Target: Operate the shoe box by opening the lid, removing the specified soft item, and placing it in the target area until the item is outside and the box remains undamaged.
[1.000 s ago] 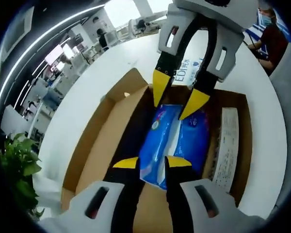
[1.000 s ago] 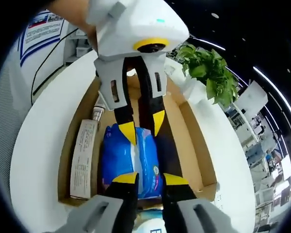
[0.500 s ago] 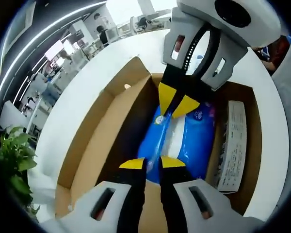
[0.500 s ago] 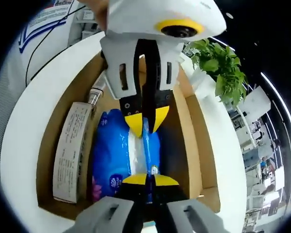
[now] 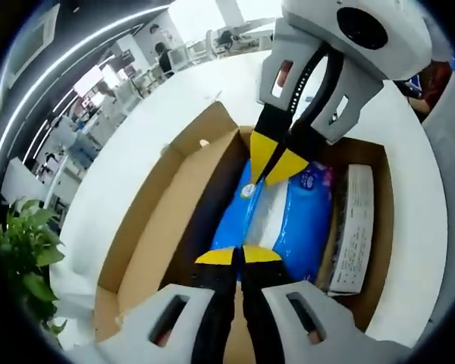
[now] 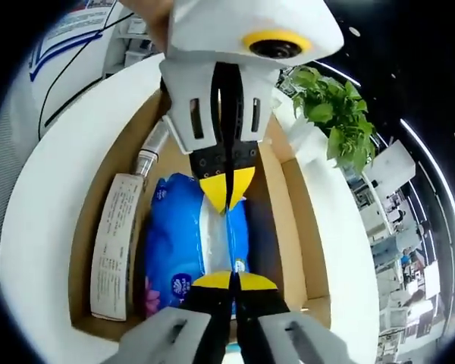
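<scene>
The open shoe box (image 5: 148, 250) sat on the white table (image 5: 129, 163), its lid folded out flat. The blue soft pack (image 5: 292, 227) lay inside beside a long white carton (image 5: 353, 227). The left gripper (image 5: 237, 255) had pinched tight onto the pack's near end, and the right gripper (image 6: 229, 280) likewise at the opposite end, probably so that the limp pack would lift level without dragging on the box walls.

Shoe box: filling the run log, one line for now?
box open | left gripper shut on blue pack | right gripper shut on blue pack | pack inside
</scene>
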{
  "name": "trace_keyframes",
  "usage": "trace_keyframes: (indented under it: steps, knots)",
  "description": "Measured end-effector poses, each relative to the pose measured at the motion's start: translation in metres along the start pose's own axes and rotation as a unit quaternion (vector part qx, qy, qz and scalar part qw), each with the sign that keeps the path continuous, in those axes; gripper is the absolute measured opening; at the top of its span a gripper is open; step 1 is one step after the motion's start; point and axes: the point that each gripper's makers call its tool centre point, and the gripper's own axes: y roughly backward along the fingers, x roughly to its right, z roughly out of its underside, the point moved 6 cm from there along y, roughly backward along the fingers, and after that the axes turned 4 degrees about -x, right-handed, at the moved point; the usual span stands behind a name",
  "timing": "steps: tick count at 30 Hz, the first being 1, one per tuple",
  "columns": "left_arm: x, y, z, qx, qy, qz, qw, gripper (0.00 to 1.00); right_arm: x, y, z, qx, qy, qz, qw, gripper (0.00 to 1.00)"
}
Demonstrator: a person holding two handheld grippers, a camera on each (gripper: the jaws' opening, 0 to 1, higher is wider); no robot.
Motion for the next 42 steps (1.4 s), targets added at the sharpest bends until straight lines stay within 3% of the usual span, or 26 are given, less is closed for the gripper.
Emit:
trace_keyframes:
  steps: [14,26,42]
  knots:
    - [-0.016,0.036,-0.017,0.027,-0.008,-0.037,0.9989,0.00,0.015,0.030,-0.021,0.031,-0.015,0.035,0.9988,0.00]
    - [-0.021,0.056,-0.038,0.047,-0.018,-0.060,0.9969,0.00,0.025,0.058,-0.028,0.039,0.003,0.057,0.9976,0.00]
    - [-0.015,0.060,-0.093,0.078,-0.045,-0.060,0.9941,0.00,0.047,0.104,-0.003,0.031,-0.010,0.097,0.9948,0.00]
